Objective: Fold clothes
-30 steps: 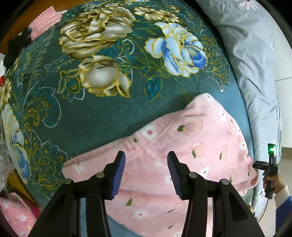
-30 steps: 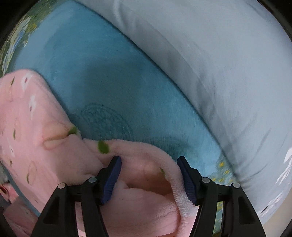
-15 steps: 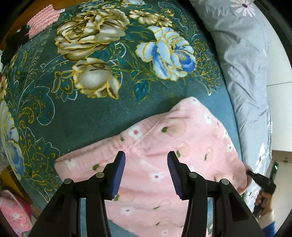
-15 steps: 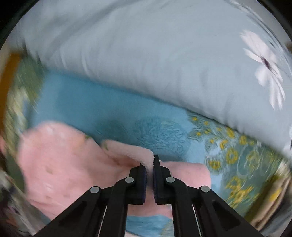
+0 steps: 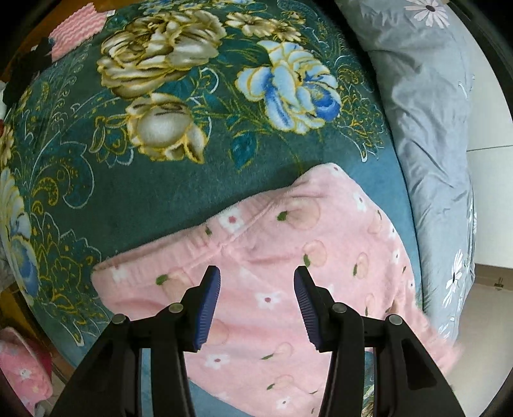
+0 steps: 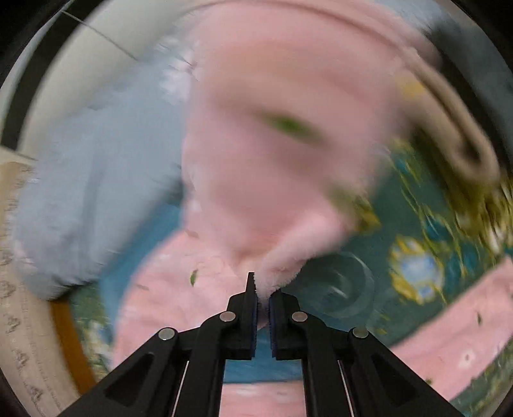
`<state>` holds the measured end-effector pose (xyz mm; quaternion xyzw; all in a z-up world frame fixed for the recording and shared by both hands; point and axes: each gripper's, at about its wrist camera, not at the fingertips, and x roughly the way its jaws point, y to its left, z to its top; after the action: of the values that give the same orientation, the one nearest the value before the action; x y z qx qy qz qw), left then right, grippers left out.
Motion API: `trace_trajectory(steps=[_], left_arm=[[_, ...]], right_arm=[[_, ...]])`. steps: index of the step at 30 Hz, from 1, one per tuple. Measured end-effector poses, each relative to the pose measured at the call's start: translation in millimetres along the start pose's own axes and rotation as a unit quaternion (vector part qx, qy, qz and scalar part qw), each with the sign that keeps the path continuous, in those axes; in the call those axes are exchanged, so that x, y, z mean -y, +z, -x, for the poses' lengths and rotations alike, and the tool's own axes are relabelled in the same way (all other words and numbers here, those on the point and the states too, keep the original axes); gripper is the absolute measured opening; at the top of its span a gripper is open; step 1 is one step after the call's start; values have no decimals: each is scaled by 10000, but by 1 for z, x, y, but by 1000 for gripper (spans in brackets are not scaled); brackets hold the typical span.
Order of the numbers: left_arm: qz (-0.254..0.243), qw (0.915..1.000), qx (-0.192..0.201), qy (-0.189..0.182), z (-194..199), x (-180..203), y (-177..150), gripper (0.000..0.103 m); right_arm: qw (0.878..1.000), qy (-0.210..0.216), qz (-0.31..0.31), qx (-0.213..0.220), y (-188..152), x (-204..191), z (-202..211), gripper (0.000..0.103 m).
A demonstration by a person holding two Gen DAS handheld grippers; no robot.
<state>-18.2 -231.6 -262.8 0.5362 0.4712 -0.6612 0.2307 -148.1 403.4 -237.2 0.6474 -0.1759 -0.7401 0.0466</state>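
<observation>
A fluffy pink garment (image 5: 288, 256) with peach and flower prints lies on a dark green floral blanket (image 5: 160, 160). Its elastic waistband runs across the left wrist view. Above the cloth hovers my left gripper (image 5: 256, 308), open, with nothing between its blue pads. In the blurred right wrist view, my right gripper (image 6: 263, 295) is shut on a fold of the pink garment (image 6: 275, 160). That fold is lifted and hangs in front of the camera.
A grey-blue duvet (image 5: 433, 128) with white daisies lies along the right of the bed, with pale floor beyond it. Another pink cloth (image 5: 77, 29) sits at the far top left. A pink item (image 5: 22, 375) lies low at the left edge.
My right gripper closed on the garment's edge, then swung across and up with it while rolling. In the left wrist view the garment's right part shifted and the other hand went out of view.
</observation>
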Motion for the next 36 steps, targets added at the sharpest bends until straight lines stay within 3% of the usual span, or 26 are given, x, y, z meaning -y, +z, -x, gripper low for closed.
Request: trace_trajectory(steps=[4, 10, 16, 23, 28, 30, 31, 32, 36], left_arm=[[53, 10000, -47, 27, -1, 9, 1, 49], [-90, 9998, -93, 165, -9, 24, 3, 49], [-132, 9993, -254, 229, -25, 37, -5, 49], [-261, 9985, -316, 369, -28, 50, -7, 49], [-296, 9979, -258, 508, -22, 54, -2, 49], [-315, 9979, -238, 507, -20, 55, -2, 49], [-335, 9979, -232, 510, -19, 57, -3, 49], [-351, 9978, -227, 510, -18, 58, -3, 49], [-333, 9979, -237, 508, -19, 61, -6, 49]], right_arm=[[9975, -288, -507, -395, -12, 32, -44, 6], [9940, 180, -1015, -362, -11, 52, -49, 12], [9905, 233, -1357, -10, -13, 88, -27, 41], [9618, 138, -2720, 279, -4, 152, -33, 43], [9396, 6, -3416, 223, 4, 165, -50, 45], [9349, -42, -3539, 270, 7, 164, -51, 42], [9362, -98, -3502, 280, 9, 162, -50, 31], [9441, -227, -3279, 268, 13, 156, -48, 18], [9709, -652, -2282, 319, 29, 133, -33, 7]])
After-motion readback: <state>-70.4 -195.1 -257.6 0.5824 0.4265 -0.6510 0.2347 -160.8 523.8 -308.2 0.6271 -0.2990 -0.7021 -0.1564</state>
